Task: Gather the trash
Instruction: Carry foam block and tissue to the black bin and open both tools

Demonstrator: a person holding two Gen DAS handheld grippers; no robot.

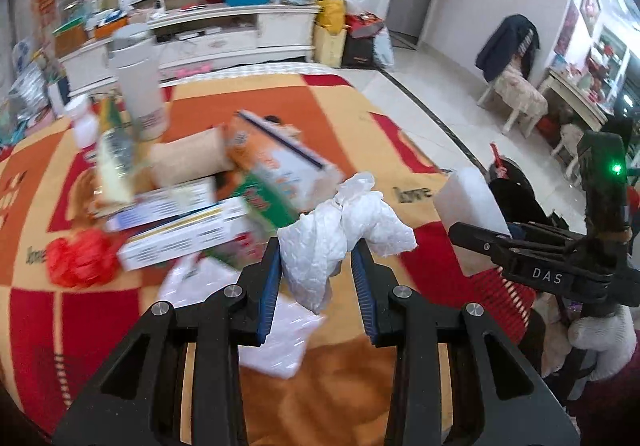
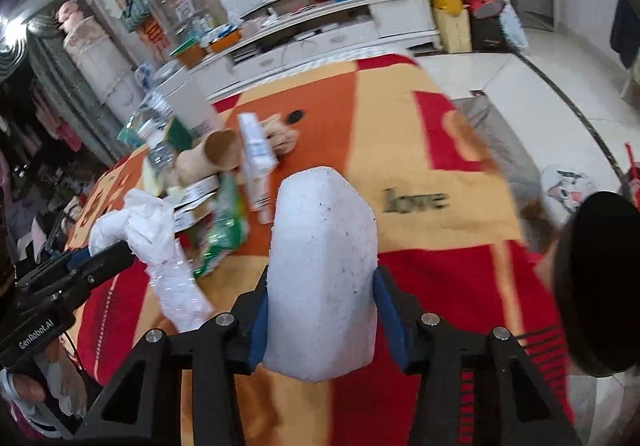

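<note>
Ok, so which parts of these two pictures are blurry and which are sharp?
Left wrist view: the boxes and the bottle on the blanket are smeared by motion, while the left gripper and its white bag stay sharp. Right wrist view: the blanket's "love" print is blurred, the foam block in the right gripper crisp; fisheye bends both rooms.

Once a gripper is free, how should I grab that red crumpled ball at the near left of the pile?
Come straight down on the red crumpled ball and pinch across its middle. It is rounded, looks soft, and lies beside the long white box, with open blanket around its other sides.
</note>
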